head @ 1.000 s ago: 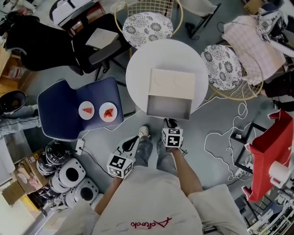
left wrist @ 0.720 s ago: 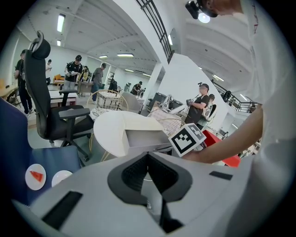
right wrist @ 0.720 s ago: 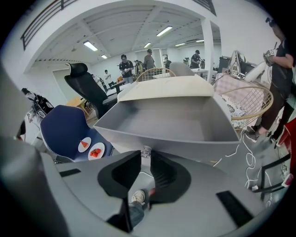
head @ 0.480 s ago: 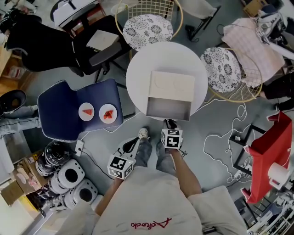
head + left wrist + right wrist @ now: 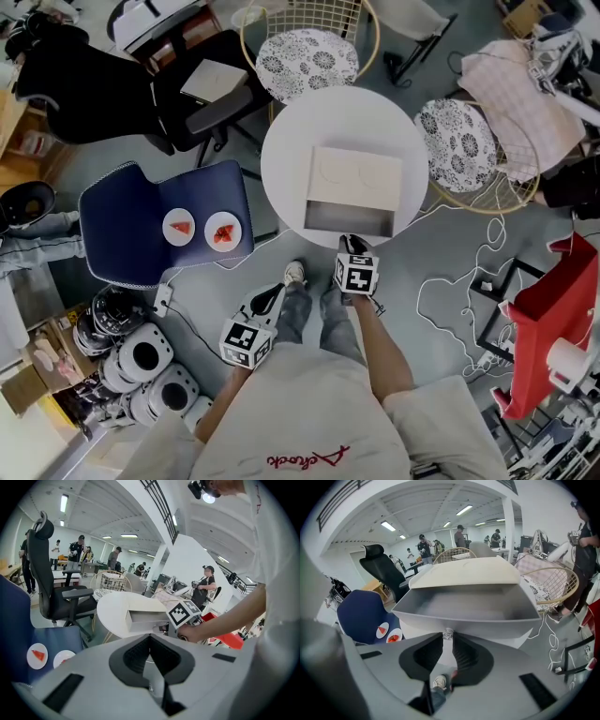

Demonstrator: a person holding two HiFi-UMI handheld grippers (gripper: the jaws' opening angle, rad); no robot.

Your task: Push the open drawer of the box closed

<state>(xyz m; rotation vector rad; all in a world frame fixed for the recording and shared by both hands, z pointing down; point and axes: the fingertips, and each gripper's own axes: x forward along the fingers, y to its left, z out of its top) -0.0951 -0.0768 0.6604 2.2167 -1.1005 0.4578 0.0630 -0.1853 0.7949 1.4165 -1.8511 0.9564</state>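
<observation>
A cream box (image 5: 356, 172) lies on the round white table (image 5: 291, 141), its grey drawer (image 5: 348, 221) sticking out toward me. My right gripper (image 5: 349, 244) is at the middle of the drawer's front. In the right gripper view the empty drawer (image 5: 464, 606) fills the frame, and the jaws of the right gripper (image 5: 448, 637) are shut on its small knob (image 5: 448, 633). My left gripper (image 5: 271, 292) hangs lower left, away from the table, over my legs. Its jaws (image 5: 150, 638) are shut and empty. From there the drawer (image 5: 145, 618) shows side-on.
A blue seat (image 5: 122, 234) holding two plates (image 5: 178, 226) of red food stands left of the table. Wire chairs with patterned cushions (image 5: 307, 52) (image 5: 455, 136) ring the far side. Cables (image 5: 459, 281) lie on the floor to the right, beside a red cart (image 5: 553, 300).
My right gripper has moved toward the table, and the drawer has slid partway into the box. The left gripper has stayed put.
</observation>
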